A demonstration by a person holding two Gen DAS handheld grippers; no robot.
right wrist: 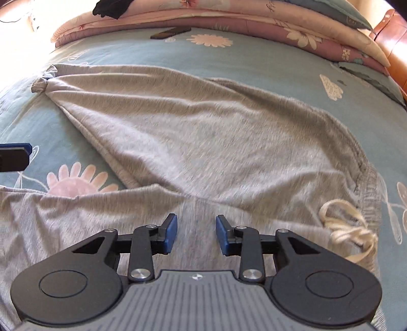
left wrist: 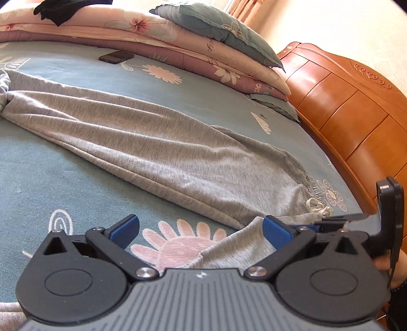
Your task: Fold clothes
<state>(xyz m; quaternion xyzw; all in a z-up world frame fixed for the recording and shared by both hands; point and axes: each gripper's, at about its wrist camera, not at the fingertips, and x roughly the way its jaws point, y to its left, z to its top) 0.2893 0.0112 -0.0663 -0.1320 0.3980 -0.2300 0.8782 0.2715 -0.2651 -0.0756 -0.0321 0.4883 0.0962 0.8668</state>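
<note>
Grey trousers (right wrist: 203, 142): spread flat across the bed (left wrist: 76, 178), waistband toward the headboard edge.
Right gripper (right wrist: 195, 235): jaws parted, empty, above the trousers' crotch.
Left gripper (left wrist: 201, 233): wide apart, empty, beside one leg.

Grey trousers (right wrist: 198, 142): weave smeared by motion blur in right wrist view; lower part hidden under gripper body, near leg cut by left edge. Far cuff (left wrist: 3, 89) cut by left edge in left wrist view. Drawstring (right wrist: 348, 226) blurred, knot unreadable. Dark garment (left wrist: 54, 11) on folded quilts clipped by top edge, type unclear. Phone (left wrist: 116, 56) too small, screen unreadable. Left gripper (right wrist: 15, 156) mostly out of right wrist view.
</note>
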